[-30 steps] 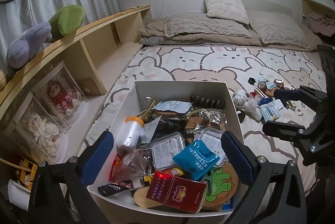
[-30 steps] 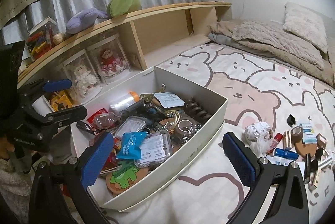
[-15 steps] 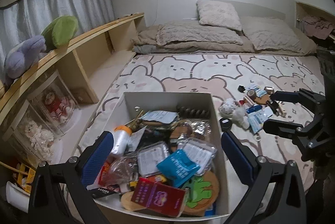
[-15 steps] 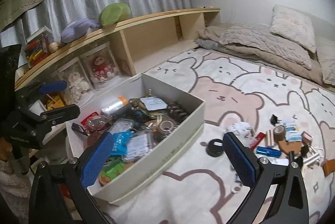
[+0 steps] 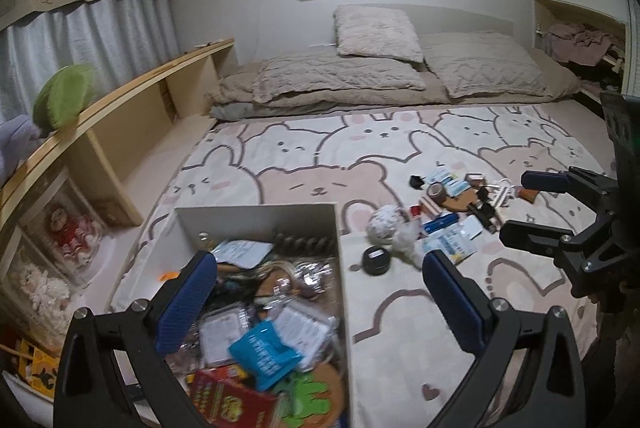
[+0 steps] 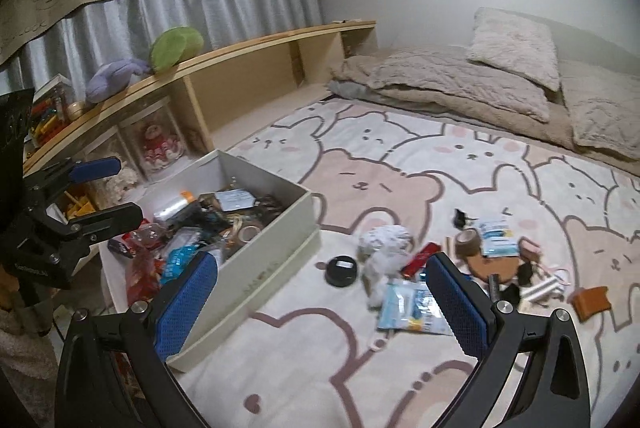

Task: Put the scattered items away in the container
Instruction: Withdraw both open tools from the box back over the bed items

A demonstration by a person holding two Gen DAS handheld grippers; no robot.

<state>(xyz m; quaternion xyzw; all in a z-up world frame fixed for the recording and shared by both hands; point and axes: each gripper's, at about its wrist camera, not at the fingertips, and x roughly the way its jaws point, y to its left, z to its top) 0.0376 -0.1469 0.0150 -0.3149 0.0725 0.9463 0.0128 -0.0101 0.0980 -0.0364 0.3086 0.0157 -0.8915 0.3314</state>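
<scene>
A cream box [image 5: 256, 218] [image 6: 276, 240], full of packets and small items, sits on the animal-print rug. To its right lies a scatter: a black round tin [image 5: 375, 260] [image 6: 340, 270], a white crumpled wad [image 5: 386, 223] [image 6: 386, 238], a roll of brown tape [image 5: 436, 192] [image 6: 468, 241], blue-white packets [image 6: 414, 308] and small dark bits. My left gripper [image 5: 320, 304] hangs open and empty over the box's right wall. My right gripper [image 6: 322, 302] is open and empty above the rug between box and scatter; it also shows at the right as right gripper [image 5: 532, 206].
A low wooden shelf [image 6: 248, 48] with plush toys [image 6: 176, 42] and doll cases [image 6: 158, 148] runs along the left. Folded bedding and pillows [image 5: 376, 32] lie at the back. A cubby with clothes [image 5: 580, 40] is at far right. Open rug lies beyond the scatter.
Both grippers have pulled up and back from the box; the views now take in more rug and the scattered pile. Both stayed open and empty.
</scene>
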